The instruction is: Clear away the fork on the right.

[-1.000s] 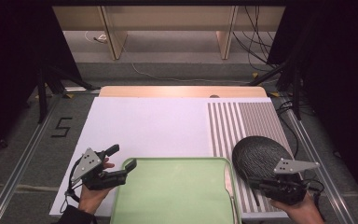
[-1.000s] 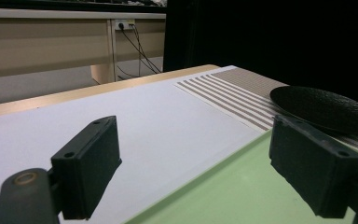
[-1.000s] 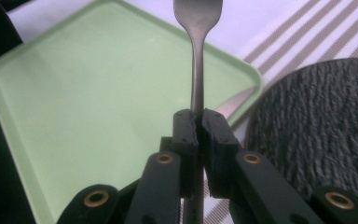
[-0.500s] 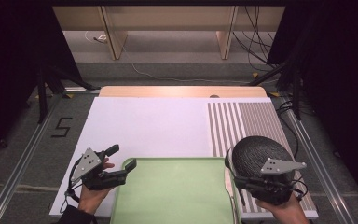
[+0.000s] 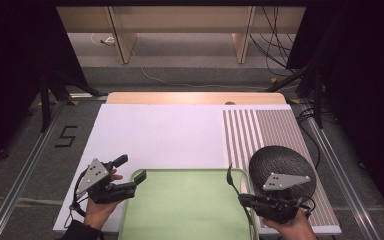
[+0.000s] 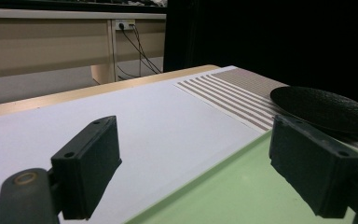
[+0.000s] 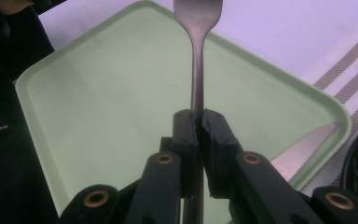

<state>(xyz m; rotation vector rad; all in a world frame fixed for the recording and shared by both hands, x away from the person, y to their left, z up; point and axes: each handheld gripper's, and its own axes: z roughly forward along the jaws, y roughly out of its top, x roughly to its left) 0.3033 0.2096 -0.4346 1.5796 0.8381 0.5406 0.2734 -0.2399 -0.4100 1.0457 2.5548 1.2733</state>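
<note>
A pale green tray point(image 5: 180, 205) lies at the near middle of the table. My right gripper point(image 5: 243, 200) hovers over the tray's right edge, shut on the handle of a metal fork point(image 5: 229, 176). In the right gripper view the jaws point(image 7: 199, 119) pinch the fork point(image 7: 197, 56), whose head points out over the tray point(image 7: 98, 93). A knife point(image 7: 303, 149) rests at the tray's right rim. My left gripper point(image 5: 130, 172) sits at the tray's left corner, open and holding nothing point(image 6: 200, 172). A black plate point(image 5: 280, 162) stands right of the tray.
The tray and plate rest on a white mat point(image 5: 160, 135) with a brown-striped part point(image 5: 260, 130) on the right. Beyond it runs the wooden table edge point(image 5: 195, 97). Cables and furniture legs stand on the floor farther back.
My right gripper has carried the fork leftward, from in front of the black plate to over the tray's right edge. The left gripper has stayed where it was.
</note>
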